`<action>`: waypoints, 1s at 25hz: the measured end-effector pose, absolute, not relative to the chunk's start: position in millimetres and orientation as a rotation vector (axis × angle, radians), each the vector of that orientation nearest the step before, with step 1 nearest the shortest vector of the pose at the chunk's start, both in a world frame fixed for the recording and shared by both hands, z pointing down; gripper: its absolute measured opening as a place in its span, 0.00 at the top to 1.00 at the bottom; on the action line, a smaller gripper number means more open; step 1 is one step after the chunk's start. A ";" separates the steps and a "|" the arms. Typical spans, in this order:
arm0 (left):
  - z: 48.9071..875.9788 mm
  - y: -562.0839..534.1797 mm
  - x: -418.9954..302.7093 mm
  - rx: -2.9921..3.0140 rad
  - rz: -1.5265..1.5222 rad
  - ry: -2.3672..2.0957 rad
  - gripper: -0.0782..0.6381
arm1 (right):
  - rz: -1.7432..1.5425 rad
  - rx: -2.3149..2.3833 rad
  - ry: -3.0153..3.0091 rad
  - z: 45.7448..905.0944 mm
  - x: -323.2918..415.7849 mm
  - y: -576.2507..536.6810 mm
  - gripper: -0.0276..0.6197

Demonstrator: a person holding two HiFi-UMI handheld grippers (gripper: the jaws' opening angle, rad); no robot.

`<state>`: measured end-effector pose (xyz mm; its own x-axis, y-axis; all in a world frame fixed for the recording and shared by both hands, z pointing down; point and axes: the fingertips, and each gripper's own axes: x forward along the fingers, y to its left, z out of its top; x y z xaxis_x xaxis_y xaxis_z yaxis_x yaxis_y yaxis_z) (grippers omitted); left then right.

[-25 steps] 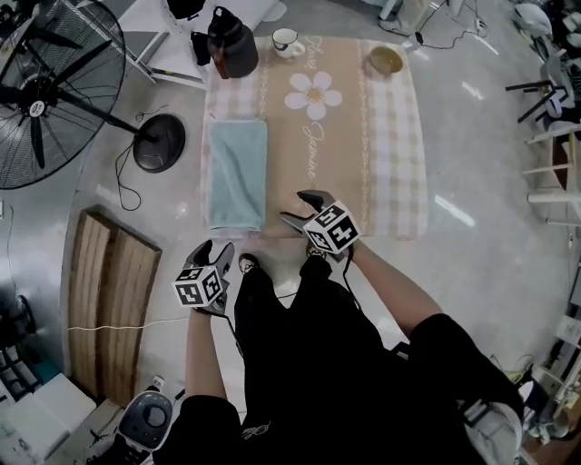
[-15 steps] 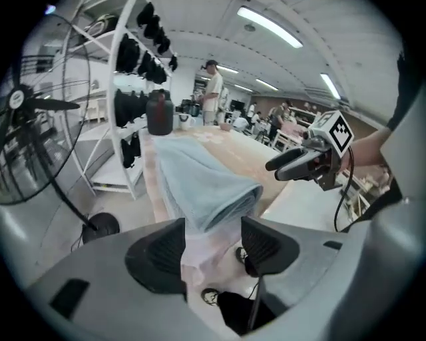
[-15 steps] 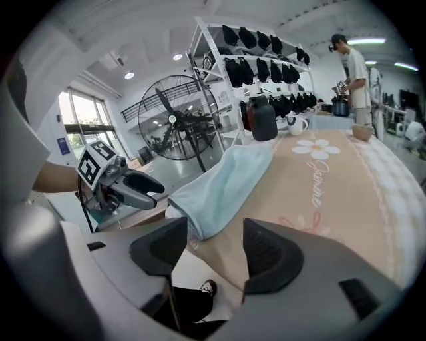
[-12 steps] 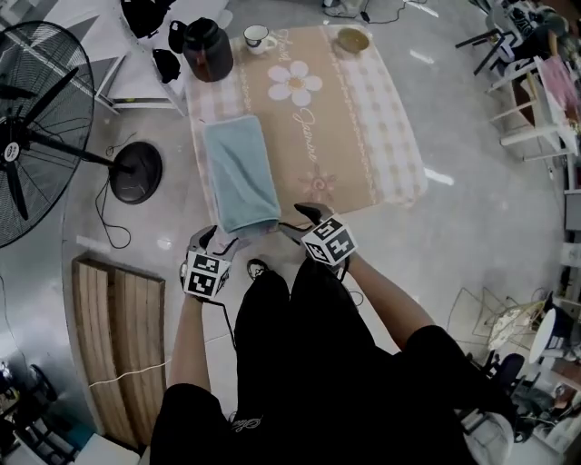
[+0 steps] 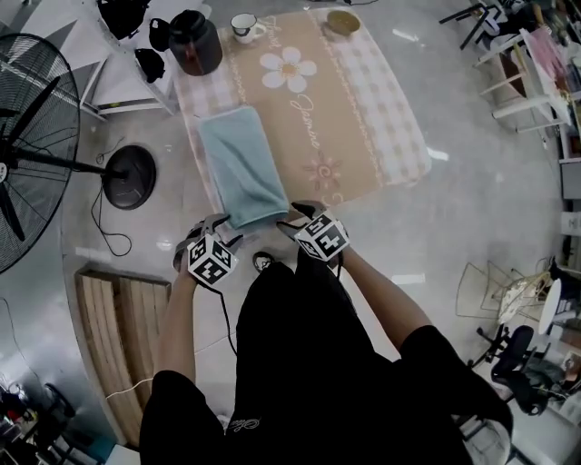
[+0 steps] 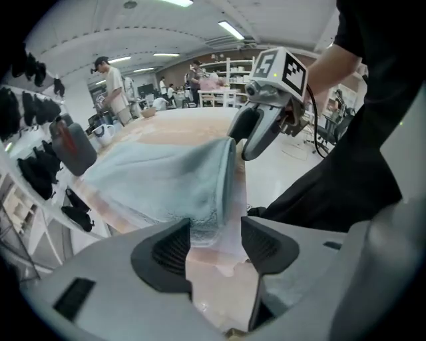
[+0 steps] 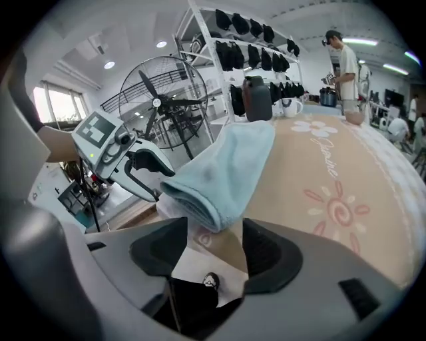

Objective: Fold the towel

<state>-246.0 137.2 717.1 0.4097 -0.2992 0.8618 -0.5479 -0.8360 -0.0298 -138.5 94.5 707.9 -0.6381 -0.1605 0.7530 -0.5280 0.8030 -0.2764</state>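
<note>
A light blue towel [image 5: 243, 177], folded into a long strip, lies on the left part of a beige flowered tablecloth [image 5: 363, 100]. Its near end reaches the table's front edge. My left gripper [image 5: 211, 227] is at the towel's near left corner, open, with the towel [image 6: 160, 180] and the cloth's hem between its jaws [image 6: 216, 243]. At the near right corner my right gripper [image 5: 295, 216] is open too. The towel's rolled end [image 7: 226, 170] sits just past its jaws [image 7: 214, 246]. Neither gripper clamps the fabric.
At the table's far edge stand a dark jug [image 5: 192, 41], a cup [image 5: 243, 25] and a bowl [image 5: 343, 20]. To the left are a floor fan [image 5: 27, 154], its round base [image 5: 127, 175] and a wooden pallet [image 5: 118, 336]. Chairs [image 5: 508, 64] stand at the right.
Both grippers have come forward to the towel's near end. The left one moved furthest, from beside my leg to the near left corner. The head view has swung left.
</note>
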 end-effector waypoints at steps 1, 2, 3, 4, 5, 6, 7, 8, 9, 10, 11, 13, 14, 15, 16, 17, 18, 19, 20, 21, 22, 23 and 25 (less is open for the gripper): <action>720.1 137.5 -246.0 2.419 1.423 -0.715 0.55 | 0.655 0.515 -2.222 711.4 -138.8 94.5 0.56; 722.6 137.7 -245.6 2.428 1.445 -0.692 0.55 | 0.682 0.524 -2.217 714.4 -139.3 94.8 0.56; 724.8 137.5 -245.0 2.439 1.461 -0.672 0.55 | 0.699 0.534 -2.213 716.9 -139.8 94.4 0.56; 726.7 137.0 -244.3 2.448 1.471 -0.661 0.55 | 0.707 0.546 -2.209 719.0 -139.8 93.3 0.56; 728.2 136.0 -243.7 2.455 1.475 -0.660 0.56 | 0.709 0.560 -2.206 720.5 -139.1 91.6 0.56; 729.4 134.7 -243.2 2.458 1.474 -0.664 0.57 | 0.711 0.575 -2.204 721.4 -137.9 89.6 0.57; 730.5 133.2 -243.2 2.459 1.469 -0.670 0.58 | 0.714 0.593 -2.202 721.9 -136.6 87.2 0.61; 731.7 131.8 -243.9 2.458 1.464 -0.672 0.60 | 0.717 0.610 -2.201 722.2 -135.7 84.7 0.69; 733.2 130.8 -245.2 2.457 1.459 -0.668 0.63 | 0.718 0.622 -2.201 722.5 -135.4 82.3 0.74; 735.0 130.5 -246.3 2.459 1.454 -0.658 0.68 | 0.715 0.628 -2.200 723.1 -135.7 80.4 0.75; 736.7 130.8 -247.0 2.464 1.442 -0.644 0.69 | 0.710 0.628 -2.197 724.0 -136.2 79.3 0.76; 738.7 132.4 -247.2 2.474 1.405 -0.624 0.70 | 0.698 0.619 -2.186 726.4 -136.9 79.8 0.77; 739.1 133.1 -247.1 2.479 1.392 -0.617 0.70 | 0.694 0.610 -2.182 727.2 -137.2 80.8 0.78; 739.2 133.4 -246.8 2.483 1.386 -0.612 0.71 | 0.692 0.599 -2.182 727.1 -137.7 81.9 0.80; 739.4 133.4 -246.0 2.484 1.381 -0.609 0.71 | 0.694 0.588 -2.185 726.3 -138.2 83.1 0.84; 739.6 133.3 -245.2 2.479 1.371 -0.610 0.73 | 0.698 0.579 -2.187 725.2 -138.4 84.3 0.88; 739.6 133.4 -245.0 2.467 1.358 -0.614 0.74 | 0.703 0.574 -2.188 724.0 -138.5 85.9 0.90; 739.5 134.2 -245.4 2.451 1.348 -0.618 0.77 | 0.711 0.570 -2.187 722.6 -138.6 87.9 0.90; 739.4 135.9 -246.0 2.436 1.343 -0.616 0.80 | 0.721 0.567 -2.188 720.6 -138.8 90.1 0.91; 739.1 138.3 -246.2 2.425 1.339 -0.607 0.80 | 0.730 0.563 -2.188 718.0 -138.9 92.0 0.91; 738.7 141.0 -245.4 2.417 1.330 -0.592 0.81 | 0.738 0.560 -2.189 715.2 -138.5 93.5 0.91; 737.5 143.7 -243.6 2.411 1.310 -0.573 0.81 | 0.743 0.556 -2.189 712.2 -137.5 94.7 0.91; 731.5 148.3 -236.8 2.406 1.233 -0.539 0.81 | 0.744 0.550 -2.188 706.3 -132.9 96.2 0.91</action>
